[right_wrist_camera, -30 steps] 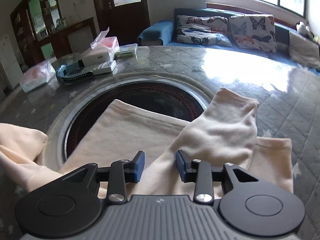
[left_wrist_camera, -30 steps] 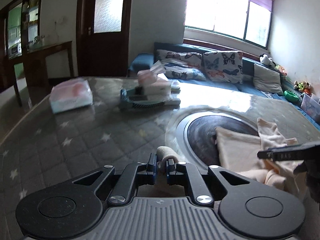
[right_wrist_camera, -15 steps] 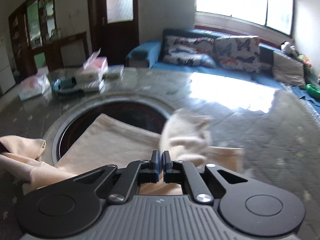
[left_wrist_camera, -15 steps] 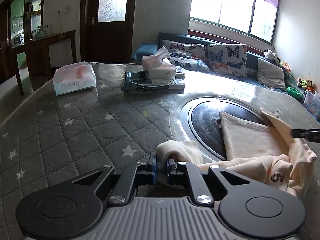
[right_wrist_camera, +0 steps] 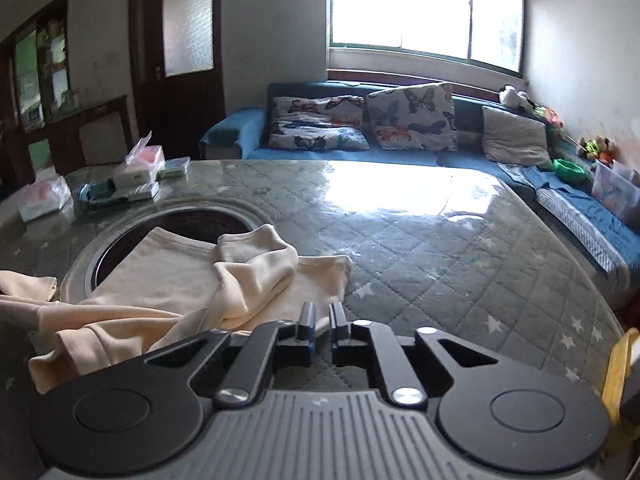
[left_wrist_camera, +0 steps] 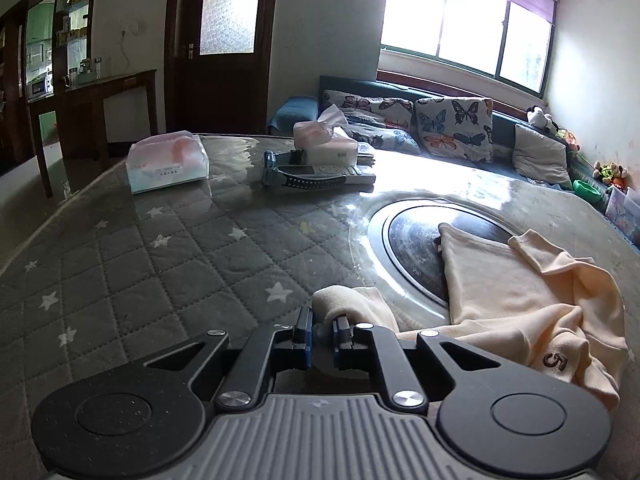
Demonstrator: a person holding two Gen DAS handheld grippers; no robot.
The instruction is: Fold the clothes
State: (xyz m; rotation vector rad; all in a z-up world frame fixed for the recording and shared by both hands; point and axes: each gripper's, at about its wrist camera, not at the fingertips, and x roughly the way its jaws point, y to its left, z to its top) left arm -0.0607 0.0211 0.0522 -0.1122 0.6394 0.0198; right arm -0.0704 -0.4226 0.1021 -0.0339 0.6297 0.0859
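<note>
A cream garment [left_wrist_camera: 520, 292] with a "5" printed on it lies crumpled over the dark round inset [left_wrist_camera: 412, 236] of the quilted table. My left gripper [left_wrist_camera: 322, 322] is shut on a rolled cuff [left_wrist_camera: 340, 300] of that garment, just above the tabletop at the inset's near left rim. In the right wrist view the same garment [right_wrist_camera: 180, 280] has one sleeve [right_wrist_camera: 256, 256] laid back over its body. My right gripper [right_wrist_camera: 322, 312] hovers just past the garment's right edge. Its jaws are opening, stand a narrow gap apart, and hold nothing.
A tissue pack [left_wrist_camera: 168, 166], a tissue box [left_wrist_camera: 324, 146] and a black device [left_wrist_camera: 308, 176] sit at the table's far left. A blue sofa [right_wrist_camera: 360, 136] with butterfly cushions runs behind the table. A yellow object [right_wrist_camera: 618, 364] stands at the right edge.
The right gripper shut on the sleeve, lifted it, then let go and drew back to the right. The sleeve now lies folded over the garment. The left gripper shifted slightly, cuff still gripped.
</note>
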